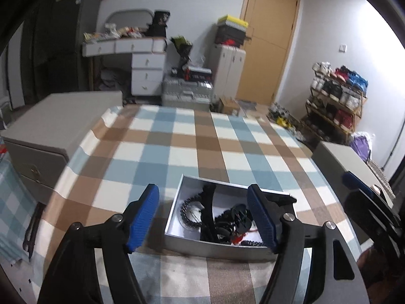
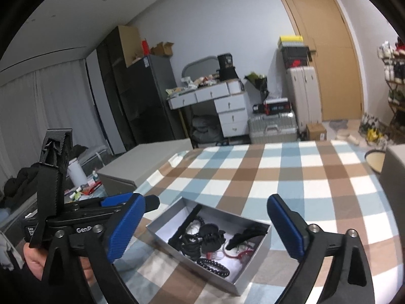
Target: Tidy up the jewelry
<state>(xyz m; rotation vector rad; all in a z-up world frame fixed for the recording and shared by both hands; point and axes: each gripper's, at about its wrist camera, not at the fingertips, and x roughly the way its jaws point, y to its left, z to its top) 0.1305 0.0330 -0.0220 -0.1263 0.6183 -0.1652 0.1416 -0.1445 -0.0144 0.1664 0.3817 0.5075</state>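
Shallow white box (image 1: 187, 243) of jewelry near the front edge of the checked-cloth surface (image 1: 207, 147), holding a black bead bracelet (image 2: 212, 264), black hair claw (image 2: 211, 235), long black clip (image 1: 208, 210) and thin red bands (image 2: 236, 253). Left gripper (image 1: 206, 216) poised above the box, jaws spread wide, empty. Right gripper (image 2: 205, 228) likewise hovering over the box, jaws wide apart, nothing between them. Beyond the far edge: white drawer desk (image 2: 227, 106), silver suitcase (image 2: 272, 126), wooden door (image 2: 329, 50).
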